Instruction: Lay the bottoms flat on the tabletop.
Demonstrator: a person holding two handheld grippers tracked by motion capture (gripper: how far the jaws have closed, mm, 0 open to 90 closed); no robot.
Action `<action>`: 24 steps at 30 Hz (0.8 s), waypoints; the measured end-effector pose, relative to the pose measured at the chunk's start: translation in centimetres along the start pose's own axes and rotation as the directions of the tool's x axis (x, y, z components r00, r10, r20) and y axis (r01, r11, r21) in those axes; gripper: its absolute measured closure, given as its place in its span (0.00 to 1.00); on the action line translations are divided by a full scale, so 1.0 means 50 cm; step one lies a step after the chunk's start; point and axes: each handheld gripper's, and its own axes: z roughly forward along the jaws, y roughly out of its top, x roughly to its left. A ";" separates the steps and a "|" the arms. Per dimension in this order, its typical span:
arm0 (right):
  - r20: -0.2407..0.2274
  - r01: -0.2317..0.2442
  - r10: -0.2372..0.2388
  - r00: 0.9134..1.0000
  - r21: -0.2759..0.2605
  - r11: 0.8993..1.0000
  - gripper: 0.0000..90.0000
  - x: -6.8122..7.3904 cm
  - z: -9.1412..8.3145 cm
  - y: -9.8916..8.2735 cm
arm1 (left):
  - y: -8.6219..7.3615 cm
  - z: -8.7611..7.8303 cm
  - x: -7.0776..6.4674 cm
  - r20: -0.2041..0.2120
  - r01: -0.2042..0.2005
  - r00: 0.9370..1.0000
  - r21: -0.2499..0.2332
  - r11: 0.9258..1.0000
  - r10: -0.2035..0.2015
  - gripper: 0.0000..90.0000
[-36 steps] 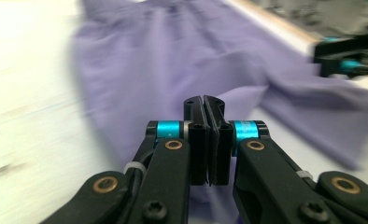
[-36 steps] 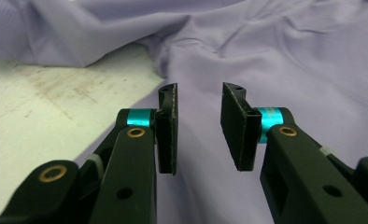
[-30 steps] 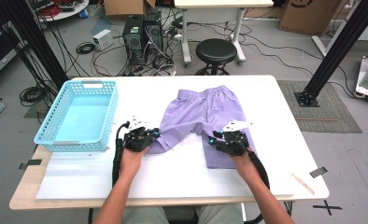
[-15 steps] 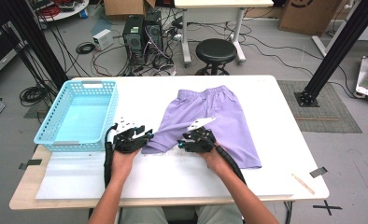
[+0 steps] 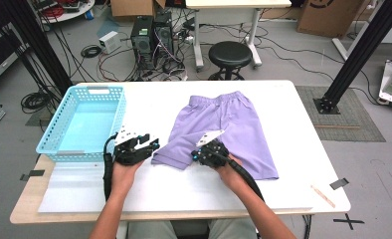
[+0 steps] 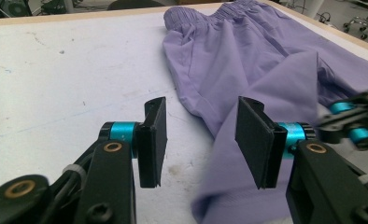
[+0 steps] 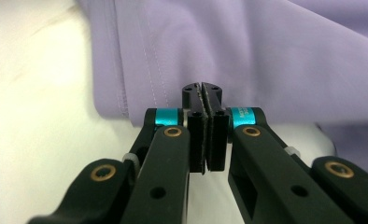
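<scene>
While the lilac shorts (image 5: pixel 224 132) lie flat at the centre of the white bench (image 5: pixel 293 124), one leg is folded over toward lower left. The right tongs (image 5: pixel 200 155) have just closed, pads together at that folded hem (whether cloth is pinched I cannot tell). The left tongs (image 6: pixel 201 140) have just been opening, half apart over bare bench beside the hem, likely after releasing it.
</scene>
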 end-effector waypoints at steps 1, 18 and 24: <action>-0.007 -0.002 0.002 1.000 -0.006 1.000 1.00 0.001 -0.017 -0.012 | 0.000 0.001 -0.001 0.006 -0.003 1.000 0.004 1.000 0.003 0.60; 0.061 -0.101 0.109 0.992 -0.119 0.988 0.80 -0.034 -0.171 -0.137 | -0.015 0.089 -0.061 0.076 -0.028 0.997 0.184 0.982 0.014 0.57; 0.142 -0.168 0.186 0.972 -0.128 0.977 0.78 -0.063 -0.160 -0.150 | -0.018 0.115 -0.094 0.054 -0.169 0.986 0.278 0.945 0.161 0.83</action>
